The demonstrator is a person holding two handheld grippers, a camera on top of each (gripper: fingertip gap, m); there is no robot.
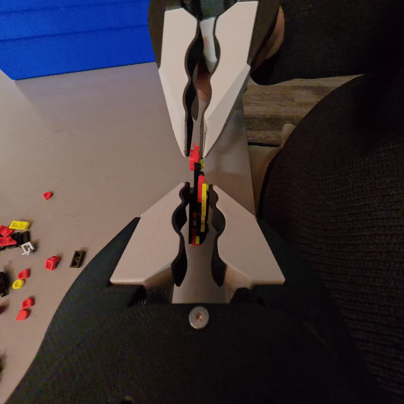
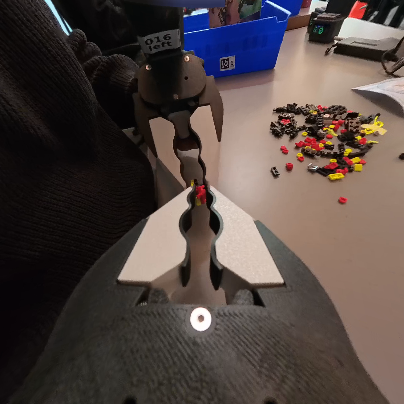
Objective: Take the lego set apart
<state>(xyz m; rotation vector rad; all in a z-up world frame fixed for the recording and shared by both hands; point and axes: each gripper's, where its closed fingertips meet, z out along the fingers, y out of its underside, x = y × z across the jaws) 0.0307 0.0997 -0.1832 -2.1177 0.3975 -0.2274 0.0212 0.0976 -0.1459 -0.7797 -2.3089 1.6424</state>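
Observation:
A small black, red and yellow lego assembly (image 1: 196, 209) is held in the air between both grippers, which meet tip to tip. My left gripper (image 1: 199, 188) is shut on its lower, larger part. My right gripper (image 1: 194, 155) comes from the opposite side and is shut on the red piece (image 1: 193, 157) at its far end. In the right wrist view, my right gripper (image 2: 200, 189) pinches the same red and yellow end (image 2: 200, 193), with the left gripper (image 2: 195, 182) facing it. Most of the assembly is hidden there.
A pile of loose black, red and yellow lego pieces (image 2: 328, 140) lies on the beige table (image 2: 284, 240), and also shows in the left wrist view (image 1: 19, 240). A blue bin (image 2: 236, 43) stands behind. A booklet (image 2: 384, 91) lies far right. A dark sleeve (image 2: 54, 153) is on the left. Left and right tips are no more than a few centimetres apart.

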